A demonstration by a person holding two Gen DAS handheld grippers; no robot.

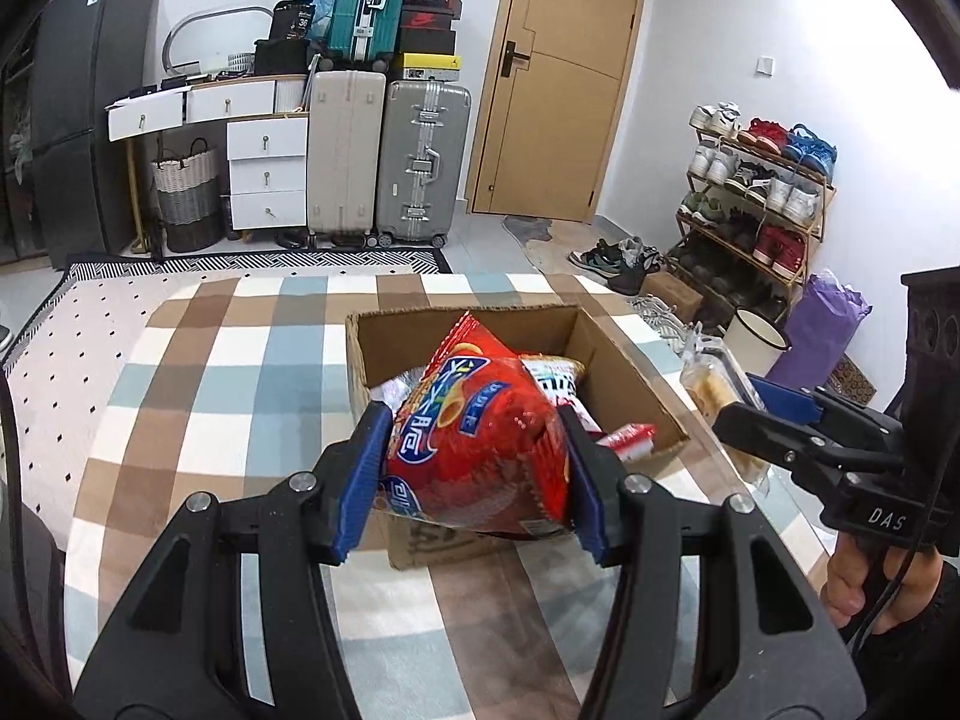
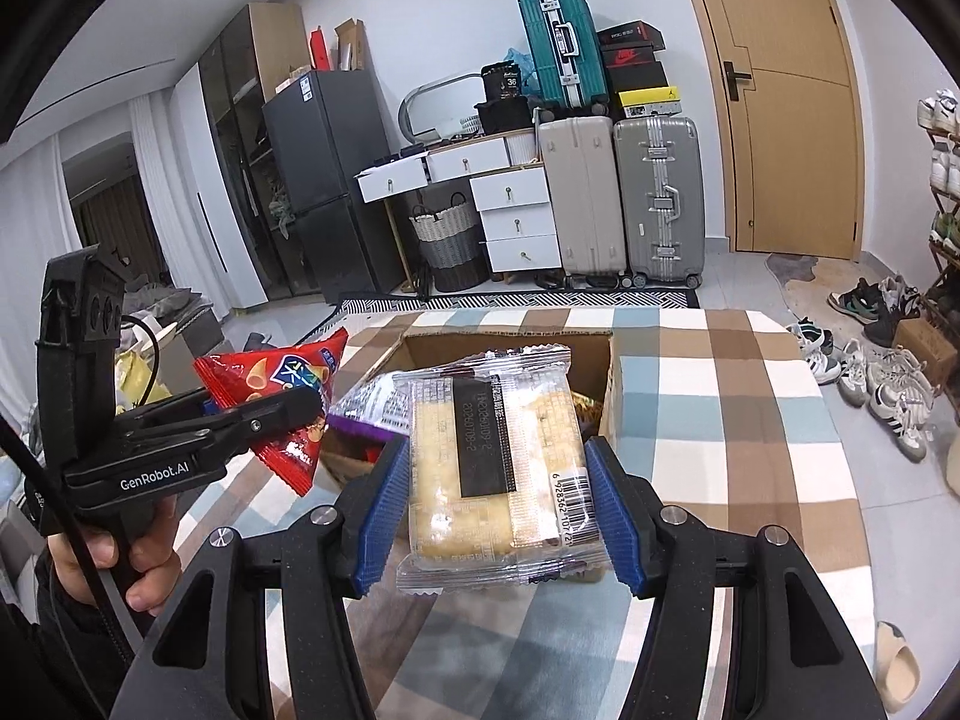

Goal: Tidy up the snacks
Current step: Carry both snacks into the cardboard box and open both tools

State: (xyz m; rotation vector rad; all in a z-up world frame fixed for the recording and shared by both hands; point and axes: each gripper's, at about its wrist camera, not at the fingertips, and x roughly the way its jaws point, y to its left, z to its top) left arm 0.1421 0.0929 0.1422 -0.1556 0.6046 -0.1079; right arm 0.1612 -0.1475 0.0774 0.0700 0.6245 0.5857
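The left gripper (image 1: 474, 474) pinches a puffy red chip bag (image 1: 480, 444) above the cardboard box (image 1: 612, 372); the right gripper (image 2: 498, 510) clamps a clear-wrapped biscuit pack (image 2: 498, 468).

The left gripper (image 1: 474, 480), black with ribbed blue pads (image 1: 366, 480), clamped a crinkled red foil snack bag (image 1: 480, 450) from both sides, held over the near wall of an open brown cardboard box (image 1: 624, 384). Other packets lay inside the box. It stood near the right edge of a table covered in a brown, blue and white checked cloth (image 1: 228, 372). At the right edge, the right gripper (image 1: 744, 414) gripped a clear-wrapped pale biscuit pack (image 1: 708, 384).
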